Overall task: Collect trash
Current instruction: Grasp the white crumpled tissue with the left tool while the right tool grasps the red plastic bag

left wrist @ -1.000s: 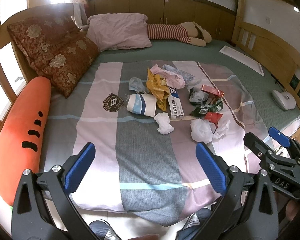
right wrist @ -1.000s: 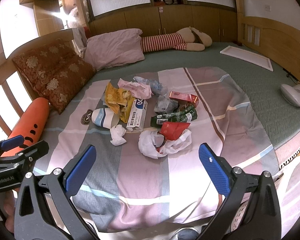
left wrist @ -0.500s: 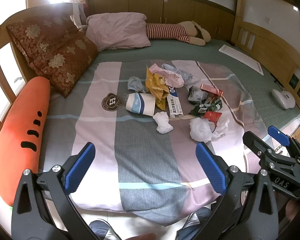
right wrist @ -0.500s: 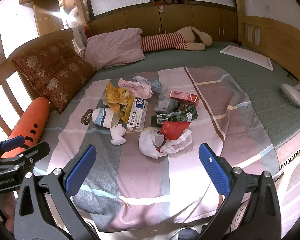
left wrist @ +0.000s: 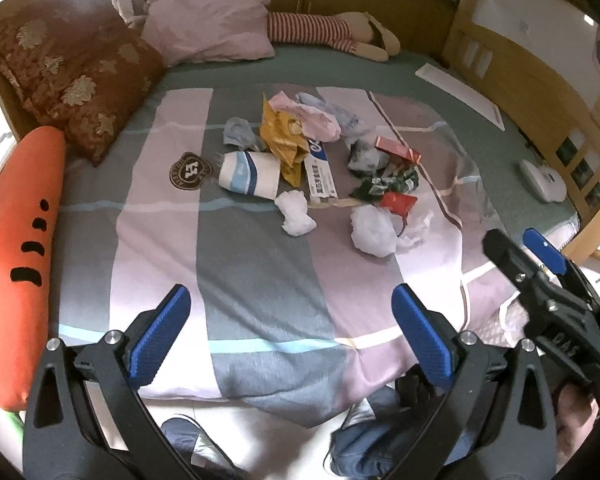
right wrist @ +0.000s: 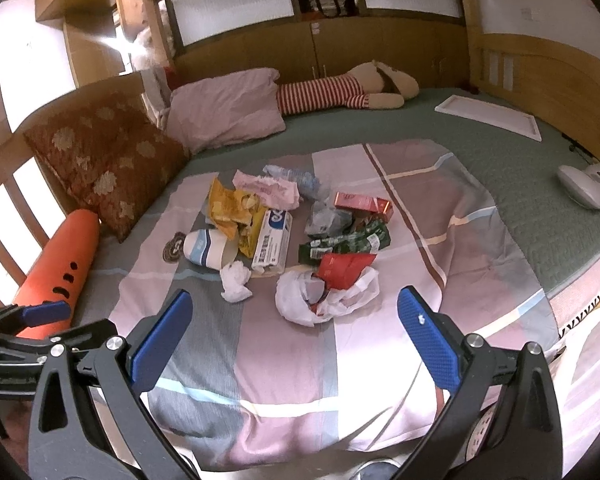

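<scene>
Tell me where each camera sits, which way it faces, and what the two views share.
Left wrist: on the left gripper, at the bed's foot, facing the trash pile; open blue pads, the right gripper at right, a hand.
Right wrist: on the right gripper, same direction; open pads, the left gripper at left.
Shared: trash pile, carrot pillow, striped plush toy.

The trash pile (right wrist: 296,236) lies mid-blanket: paper cup (right wrist: 206,249) on its side at 9 o'clock, crumpled tissue (right wrist: 236,282) at 7, white plastic bag (right wrist: 320,300) at 5 (touching the red wrapper (right wrist: 346,268)), toothpaste box (right wrist: 274,238) central, flat.
</scene>
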A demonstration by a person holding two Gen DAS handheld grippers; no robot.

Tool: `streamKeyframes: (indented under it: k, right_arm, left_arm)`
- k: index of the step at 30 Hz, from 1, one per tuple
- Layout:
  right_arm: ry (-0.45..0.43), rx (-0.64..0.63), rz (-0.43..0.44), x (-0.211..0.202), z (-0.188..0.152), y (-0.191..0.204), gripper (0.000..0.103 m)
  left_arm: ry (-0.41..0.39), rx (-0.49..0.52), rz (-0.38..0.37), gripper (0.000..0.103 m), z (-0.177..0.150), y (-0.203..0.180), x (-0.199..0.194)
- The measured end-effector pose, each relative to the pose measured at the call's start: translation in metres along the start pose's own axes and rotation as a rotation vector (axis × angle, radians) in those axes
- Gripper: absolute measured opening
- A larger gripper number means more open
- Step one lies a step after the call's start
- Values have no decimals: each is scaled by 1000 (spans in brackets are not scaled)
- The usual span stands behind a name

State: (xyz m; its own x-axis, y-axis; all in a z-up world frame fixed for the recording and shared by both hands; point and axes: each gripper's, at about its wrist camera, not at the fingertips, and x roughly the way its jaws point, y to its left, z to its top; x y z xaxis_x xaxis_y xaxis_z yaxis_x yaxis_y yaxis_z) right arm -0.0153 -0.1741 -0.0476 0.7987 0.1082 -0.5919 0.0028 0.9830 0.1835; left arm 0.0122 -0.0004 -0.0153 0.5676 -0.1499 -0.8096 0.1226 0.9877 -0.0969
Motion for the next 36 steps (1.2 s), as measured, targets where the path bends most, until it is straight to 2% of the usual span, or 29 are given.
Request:
streamKeyframes:
  k: [2, 3, 5, 6, 7, 8, 10, 11, 13, 19, 22, 28, 30, 31, 32, 34, 36]
  right_arm:
    - [-14, 4, -1, -4, 2, 0, 100]
    - [-21, 8, 1, -7, 4, -1, 100]
    - [-37, 12, -1, -11, 5, -2, 100]
    - [-44, 15, 2, -13, 5, -2, 100]
    - [-47, 20, 10, -14, 7, -3, 100]
    - [-48, 26, 19, -15, 7, -4, 100]
    - [-43, 33, 28, -15, 8, -5, 100]
    - [-40, 35, 33, -16, 8, -5, 100]
    - [-42, 37, 41, -16, 9, -4, 100]
    - [-33, 60, 48, -17, 11, -9, 100]
    - [-21, 63, 37, -16, 12, -11, 100]
    - [23, 63, 5, -7, 10, -16, 100]
    - [35, 66, -9, -2, 11, -18, 100]
    - [41, 68, -18, 0, 12, -20, 100]
    - [43, 65, -31, 3, 13, -22, 100]
    - [49, 57, -37, 9, 18, -27, 100]
    - [88, 88, -15, 21, 22, -37, 100]
  left_arm:
    - [-18, 11, -73, 100, -3, 2, 3]
    - [-17, 19, -163, 100, -6, 5, 8]
    - [-64, 17, -352, 100, -14, 17, 13]
    - [-59, -26, -328, 100, -16, 22, 20]
    - [-36, -34, -255, 100, -15, 23, 27]
    - [-17, -5, -147, 100, -15, 20, 37]
    - [22, 62, -36, 100, -13, 12, 55]
    - [45, 54, -19, 100, -12, 12, 63]
    - [76, 9, -42, 97, -5, 14, 76]
    - [139, 50, 27, 96, 15, -4, 133]
    - [145, 23, 40, 88, 25, -10, 163]
    - [146, 29, 120, 88, 51, -24, 210]
    - [157, 15, 132, 74, 56, -23, 222]
    - [177, -3, 131, 52, 58, -21, 228]
    - [207, -15, 131, 37, 57, -18, 233]
    - [247, -25, 128, 20, 56, -13, 235]
    - [237, -5, 141, 16, 56, -9, 223]
